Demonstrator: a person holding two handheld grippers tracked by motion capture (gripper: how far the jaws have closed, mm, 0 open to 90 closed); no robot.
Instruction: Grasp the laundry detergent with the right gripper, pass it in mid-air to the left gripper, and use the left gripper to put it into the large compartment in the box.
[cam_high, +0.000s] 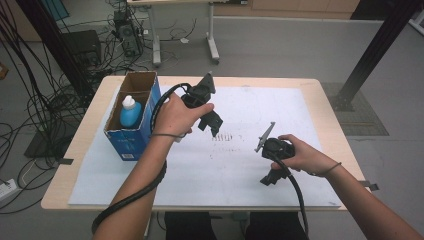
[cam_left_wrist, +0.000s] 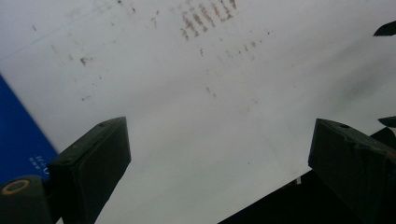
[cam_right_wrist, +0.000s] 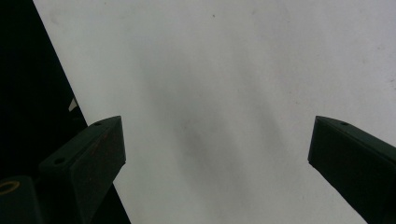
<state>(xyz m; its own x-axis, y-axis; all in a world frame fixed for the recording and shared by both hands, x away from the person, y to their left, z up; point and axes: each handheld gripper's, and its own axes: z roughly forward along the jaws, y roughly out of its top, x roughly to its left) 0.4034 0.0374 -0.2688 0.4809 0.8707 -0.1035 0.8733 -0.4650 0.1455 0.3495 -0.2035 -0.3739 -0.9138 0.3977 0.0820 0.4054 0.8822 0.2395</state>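
Both grippers empty, bottle upright in the box

The left gripper (cam_high: 214, 131) hangs over the white sheet (cam_high: 250, 170) just right of the blue cardboard box (cam_high: 131, 140), jaws wide apart and gripping nothing, as if poised to go for the box. The blue bottle (cam_high: 131, 112) with its white cap stands upright inside that box at the worktop's (cam_high: 325, 107) left end. The right gripper (cam_high: 269, 181) waits low near the front edge, well apart from the box, jaws also spread, out of the way.
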